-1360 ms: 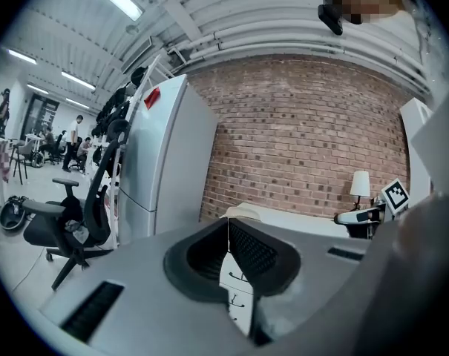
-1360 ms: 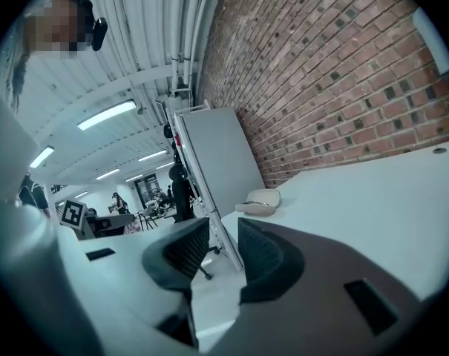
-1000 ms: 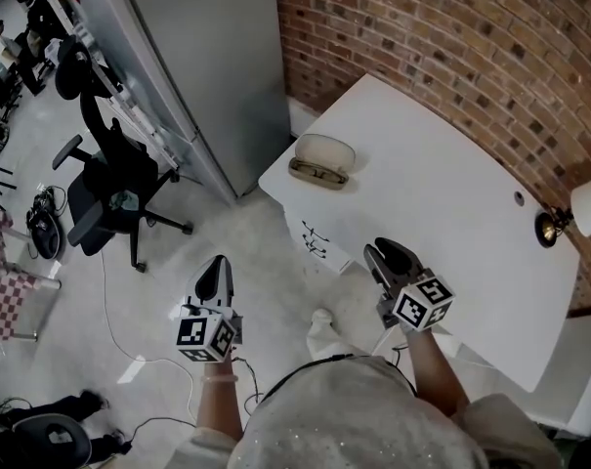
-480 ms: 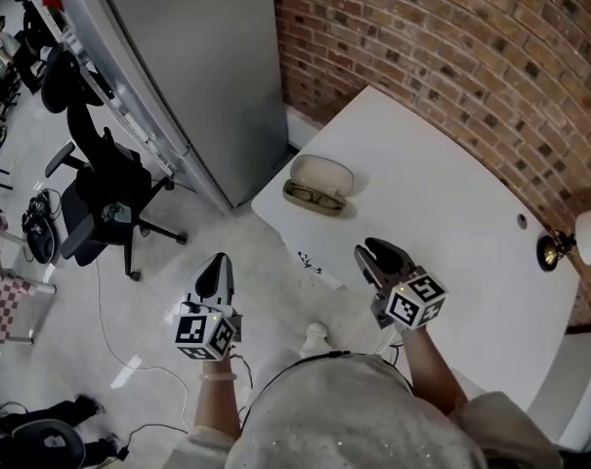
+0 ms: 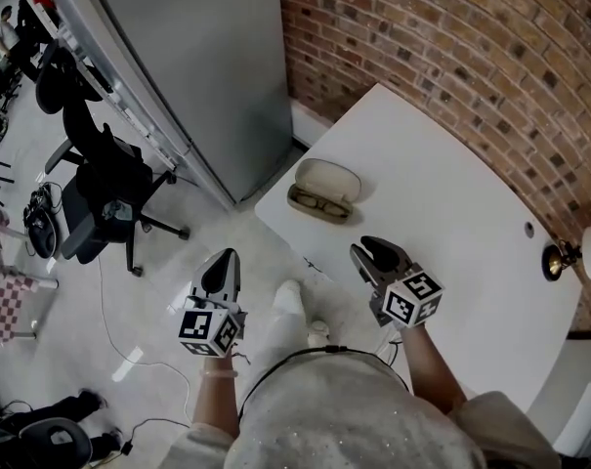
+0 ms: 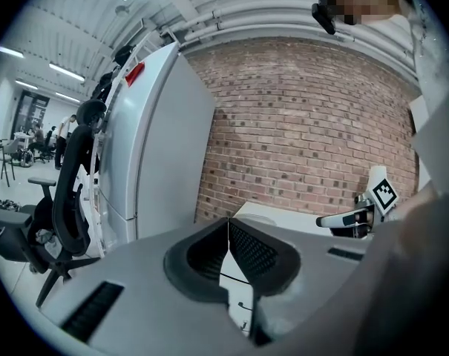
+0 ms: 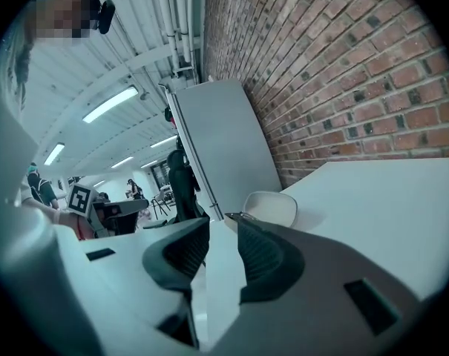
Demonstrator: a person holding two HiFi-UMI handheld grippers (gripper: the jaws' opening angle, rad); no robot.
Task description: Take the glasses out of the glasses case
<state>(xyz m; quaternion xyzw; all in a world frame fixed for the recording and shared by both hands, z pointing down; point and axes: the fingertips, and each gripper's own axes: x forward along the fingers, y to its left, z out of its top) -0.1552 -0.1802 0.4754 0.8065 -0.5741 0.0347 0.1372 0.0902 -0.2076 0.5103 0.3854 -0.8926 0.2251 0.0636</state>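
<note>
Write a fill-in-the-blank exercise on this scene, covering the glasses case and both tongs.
1. The beige oval glasses case lies ___ on the white table, with the dark-framed glasses inside it.
2. The left tongs hang over the ___, not over the table.
3. The right tongs are open with nothing between them; the left tongs are ___.
4. The wall behind the table is built of red ___.

Missing words: open; floor; shut; brick

It was an office: a swivel chair (image 5: 107,186) stood left of the left gripper (image 5: 221,261), a white desk (image 5: 442,193) and brick wall (image 5: 451,47) ahead of the right gripper (image 5: 370,251).
</note>
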